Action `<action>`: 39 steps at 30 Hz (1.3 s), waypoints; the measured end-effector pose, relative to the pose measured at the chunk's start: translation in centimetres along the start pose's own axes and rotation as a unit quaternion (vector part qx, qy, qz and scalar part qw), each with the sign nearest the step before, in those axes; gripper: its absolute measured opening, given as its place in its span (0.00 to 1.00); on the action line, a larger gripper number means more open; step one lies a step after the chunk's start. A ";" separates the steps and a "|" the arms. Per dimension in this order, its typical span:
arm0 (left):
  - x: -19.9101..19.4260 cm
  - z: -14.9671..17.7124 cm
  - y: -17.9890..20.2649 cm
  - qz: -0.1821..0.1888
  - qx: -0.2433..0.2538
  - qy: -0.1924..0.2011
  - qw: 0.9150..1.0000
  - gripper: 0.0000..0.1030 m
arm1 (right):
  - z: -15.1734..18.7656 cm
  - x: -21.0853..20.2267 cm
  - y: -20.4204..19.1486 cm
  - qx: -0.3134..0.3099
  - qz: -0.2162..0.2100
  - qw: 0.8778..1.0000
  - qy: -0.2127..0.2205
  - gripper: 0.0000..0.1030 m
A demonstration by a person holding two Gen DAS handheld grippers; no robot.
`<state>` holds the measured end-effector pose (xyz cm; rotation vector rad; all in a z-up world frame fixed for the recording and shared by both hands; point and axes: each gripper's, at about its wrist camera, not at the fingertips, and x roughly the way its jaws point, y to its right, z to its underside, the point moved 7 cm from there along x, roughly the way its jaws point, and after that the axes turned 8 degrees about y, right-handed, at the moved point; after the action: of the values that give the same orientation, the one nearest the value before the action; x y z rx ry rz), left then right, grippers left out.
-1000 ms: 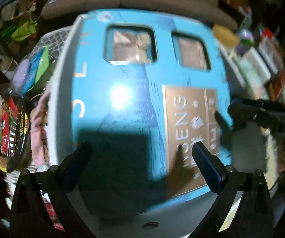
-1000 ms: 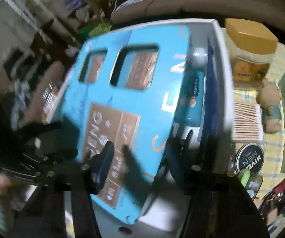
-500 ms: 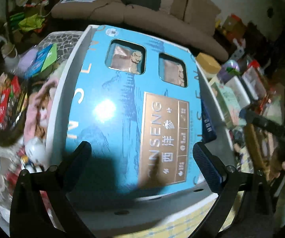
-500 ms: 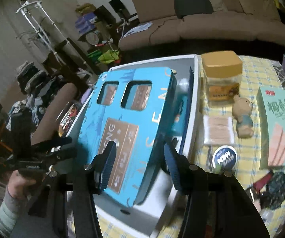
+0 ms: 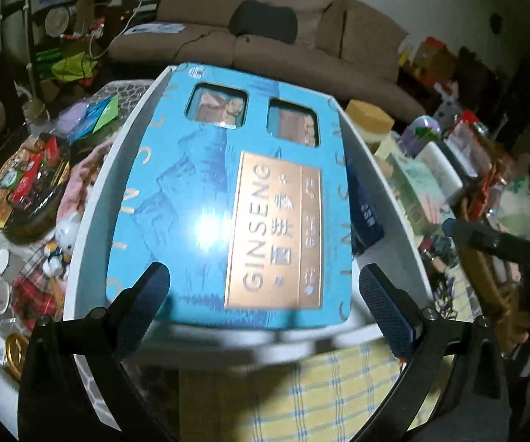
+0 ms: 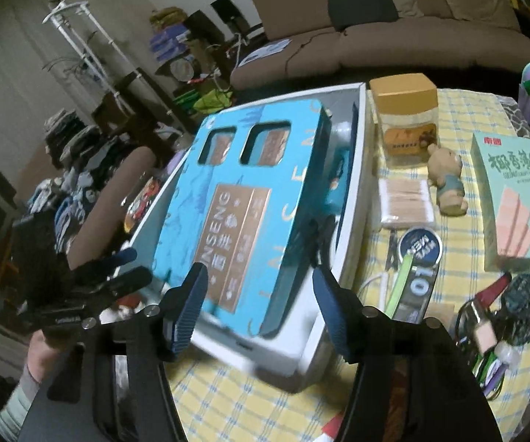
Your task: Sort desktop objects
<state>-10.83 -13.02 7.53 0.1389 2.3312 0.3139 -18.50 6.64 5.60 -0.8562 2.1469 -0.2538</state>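
Both the left gripper [image 5: 265, 294] and the right gripper [image 6: 259, 307] stand open and empty; the right one's jaws have just been widening, nothing between them. The blue box [image 5: 235, 199], lettered "GINSENG", lies tilted in the white tray [image 5: 91, 228] at frame centre. Leaning on a bottle beneath, it might slide or rock if nudged. On the tabletop [image 6: 460, 114], lower right, a "NIVEA" tin [image 6: 421, 248].
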 end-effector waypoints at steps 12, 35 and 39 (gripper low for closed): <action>-2.9 3.0 -0.7 -0.005 -0.016 0.004 1.000 1.00 | 3.4 -2.8 -1.8 -0.010 -0.006 1.000 0.011 0.68; -2.4 -6.0 -4.3 -0.073 0.034 0.035 0.996 1.00 | 0.3 -2.7 -1.1 0.022 -0.021 0.998 0.049 0.69; 0.8 -9.9 -6.2 -0.120 0.063 0.035 0.990 1.00 | -3.7 1.1 -0.2 0.049 -0.008 0.997 0.061 0.69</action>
<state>-18.48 -20.72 12.08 -0.0934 2.4057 0.0515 -21.70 5.45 7.50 -0.8193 2.2205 -0.4249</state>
